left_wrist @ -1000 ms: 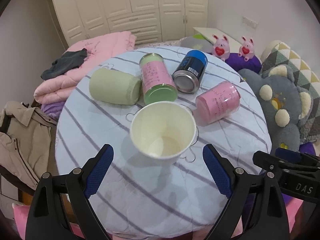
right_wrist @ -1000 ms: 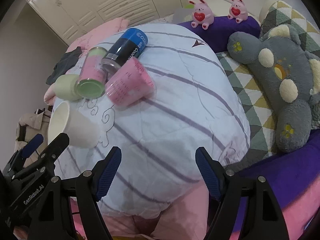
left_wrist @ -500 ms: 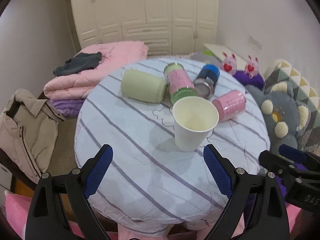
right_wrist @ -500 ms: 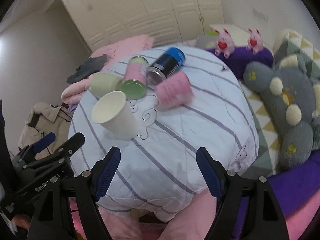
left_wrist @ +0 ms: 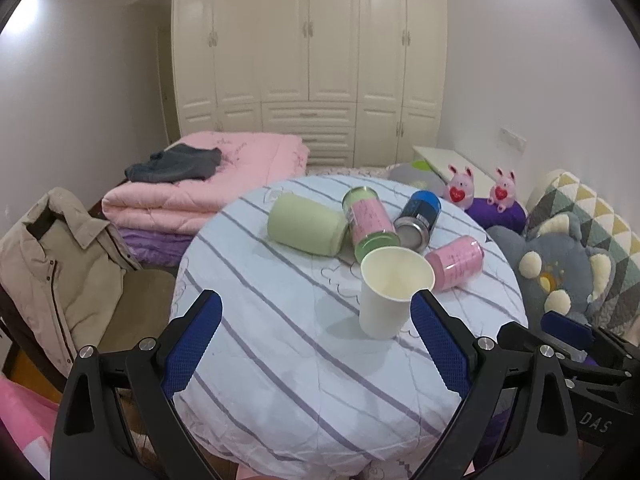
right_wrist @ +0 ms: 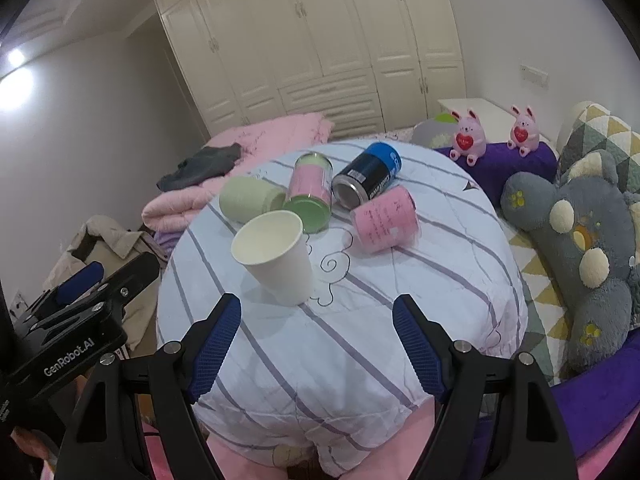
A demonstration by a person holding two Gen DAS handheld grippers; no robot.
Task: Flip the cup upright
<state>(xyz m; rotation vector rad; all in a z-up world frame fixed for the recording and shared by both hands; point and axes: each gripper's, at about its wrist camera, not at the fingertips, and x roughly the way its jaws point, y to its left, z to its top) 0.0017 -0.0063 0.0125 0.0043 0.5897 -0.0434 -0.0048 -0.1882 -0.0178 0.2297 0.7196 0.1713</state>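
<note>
The left gripper (left_wrist: 316, 340) has its jaws spread wide and holds nothing; the right gripper (right_wrist: 318, 346) is the same, jaws apart and empty. The paper cup (left_wrist: 390, 294) stands with its mouth up on the striped cloth (left_wrist: 280, 360), ahead of the left jaws and close to the tip of their right finger, though I cannot tell if the finger touches it. Seen from the right wrist, the cup is ahead of the jaws and nearer to their left finger, not between them.

By my judgement the flip is already done, so the risks are only about spoiling it. The cloth is soft and wrinkled, so the cup has a poor base and may tip if something pushes it. The right finger of the left gripper is the nearest danger: a small sideways move while pulling away could knock the rim.

Beyond the jaws, from left to right, lie the green cup (left_wrist: 306, 230), the pink and green can (left_wrist: 370, 226), the blue can (left_wrist: 418, 220) and the pink can (left_wrist: 456, 262), all on their sides. The pink and green can and the pink can lie just behind the paper cup. They are round, so a shake of the cloth could make one roll against the light cup and throw it down
</note>
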